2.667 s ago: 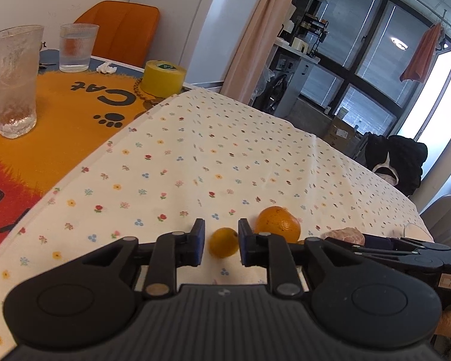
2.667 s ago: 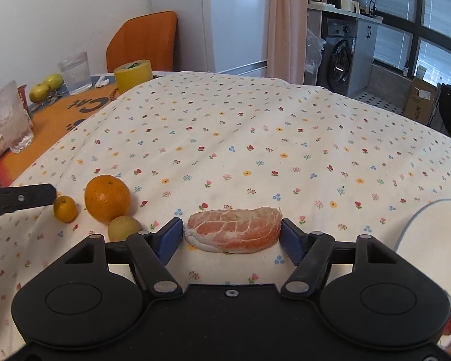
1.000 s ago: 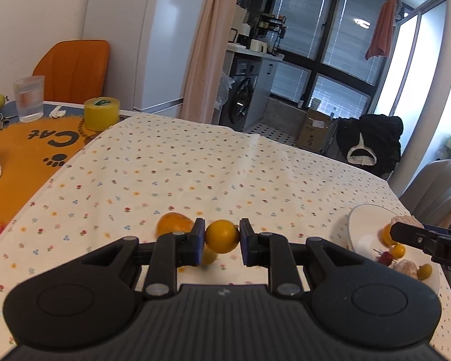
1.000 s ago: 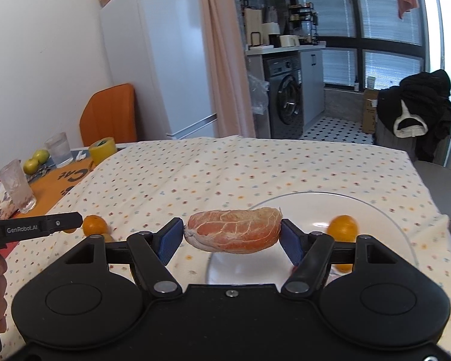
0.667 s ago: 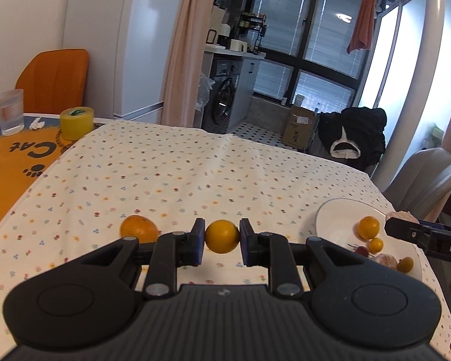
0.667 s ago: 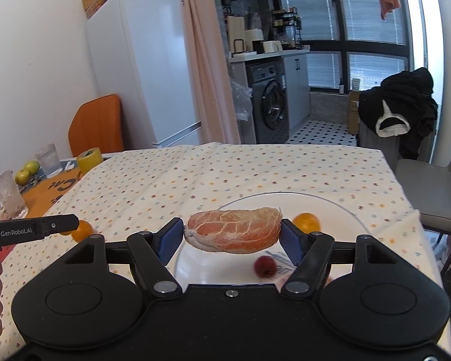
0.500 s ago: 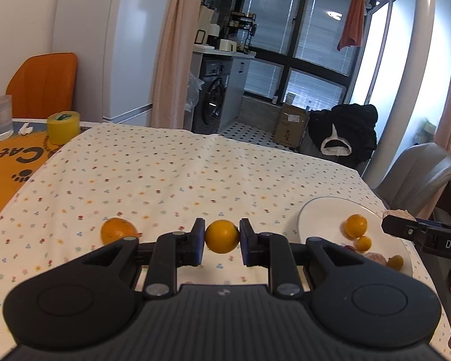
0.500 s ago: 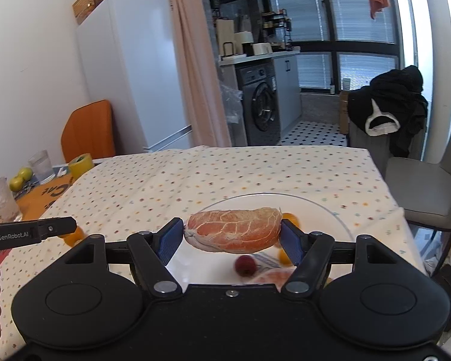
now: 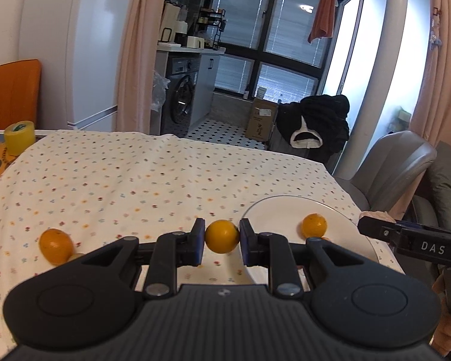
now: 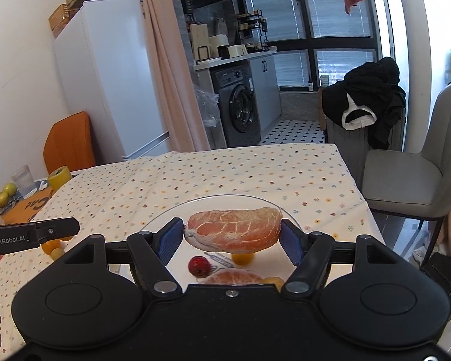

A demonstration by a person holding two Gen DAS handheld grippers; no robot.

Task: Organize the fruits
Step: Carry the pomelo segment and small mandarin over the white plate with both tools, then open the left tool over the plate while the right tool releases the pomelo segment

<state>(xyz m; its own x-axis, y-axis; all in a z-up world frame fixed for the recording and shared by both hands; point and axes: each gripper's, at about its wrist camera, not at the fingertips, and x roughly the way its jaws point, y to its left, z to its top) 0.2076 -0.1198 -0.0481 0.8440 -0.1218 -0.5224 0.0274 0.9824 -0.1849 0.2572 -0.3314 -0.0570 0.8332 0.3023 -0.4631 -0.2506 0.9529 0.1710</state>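
white fridge (image 10: 105,72), washer (image 10: 240,114), big windows (image 9: 285,33)

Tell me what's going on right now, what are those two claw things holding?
Left gripper shut on small orange fruit. Right gripper shut on peeled citrus segment, over the plate. Big orange waits on the tablecloth. Nothing blocking.

"DAS" on the right tool (image 9: 418,242); "GenRobot.AI" on the left tool (image 10: 30,234).

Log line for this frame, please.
left gripper: shut on kumquat | right gripper: shut on pomelo segment, over plate | orange: on cloth
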